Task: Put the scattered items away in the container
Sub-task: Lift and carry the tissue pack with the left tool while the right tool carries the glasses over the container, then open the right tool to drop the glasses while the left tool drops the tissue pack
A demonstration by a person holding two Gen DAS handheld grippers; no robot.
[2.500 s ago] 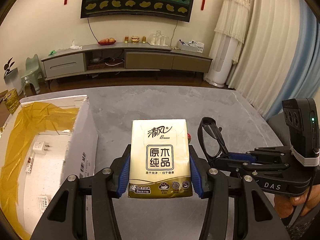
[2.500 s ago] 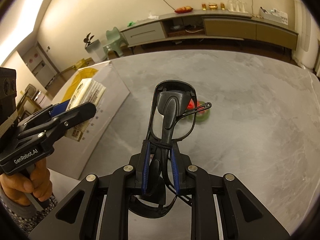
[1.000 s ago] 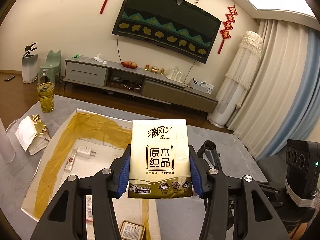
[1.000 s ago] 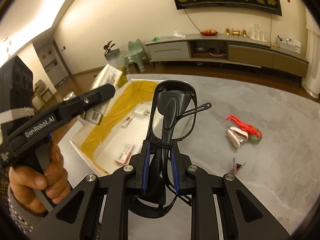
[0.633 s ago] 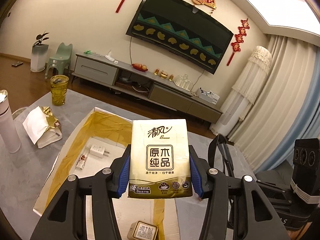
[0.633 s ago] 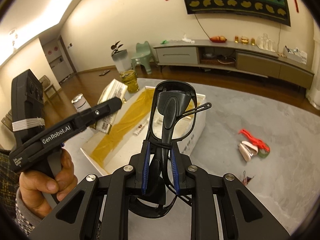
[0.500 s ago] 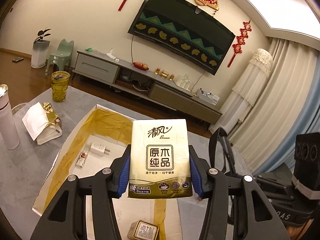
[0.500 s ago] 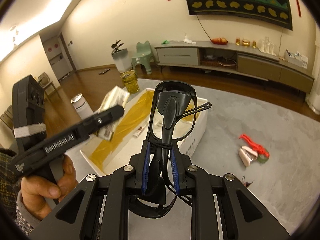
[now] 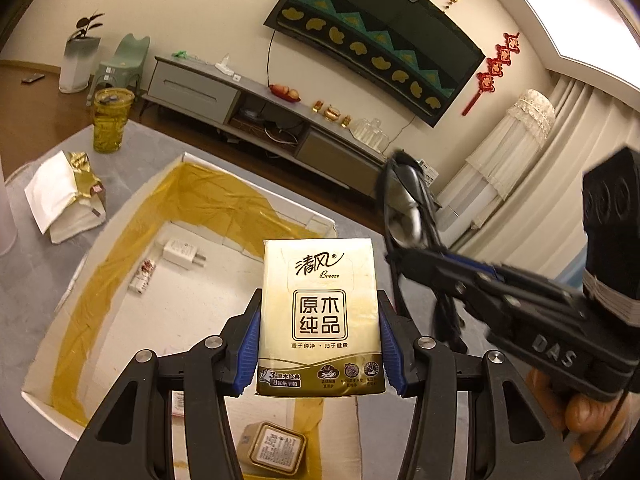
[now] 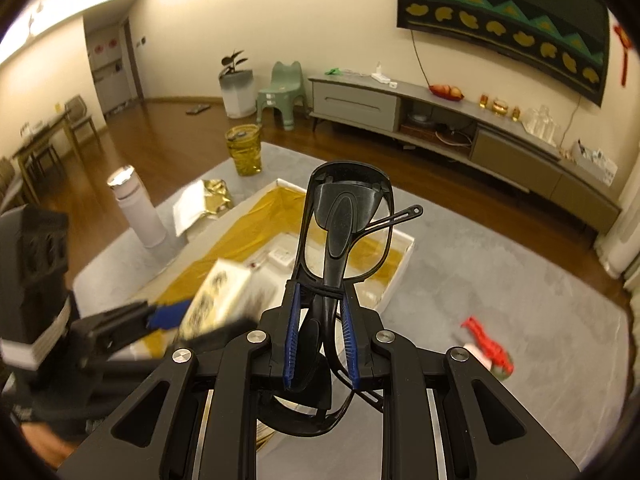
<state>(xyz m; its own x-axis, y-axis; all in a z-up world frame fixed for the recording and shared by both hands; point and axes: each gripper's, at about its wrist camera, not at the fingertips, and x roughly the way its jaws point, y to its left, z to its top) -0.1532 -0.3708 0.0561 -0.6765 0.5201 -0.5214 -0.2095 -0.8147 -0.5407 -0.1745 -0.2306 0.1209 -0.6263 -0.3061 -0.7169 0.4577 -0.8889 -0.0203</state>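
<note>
My left claw (image 9: 320,344) grips the tissue pack (image 9: 320,312) above the white box (image 9: 120,280); my right claw (image 10: 319,344) clamps the glasses (image 10: 344,240) beside it; I'd lower each inside the walls before letting go, avoiding the charger (image 9: 182,250).

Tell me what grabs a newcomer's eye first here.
The gold tissue pack, clamped upright in the left gripper above the white box with yellow tape lining. Then the folded black glasses, pinched in the right gripper and standing over the same box.
</note>
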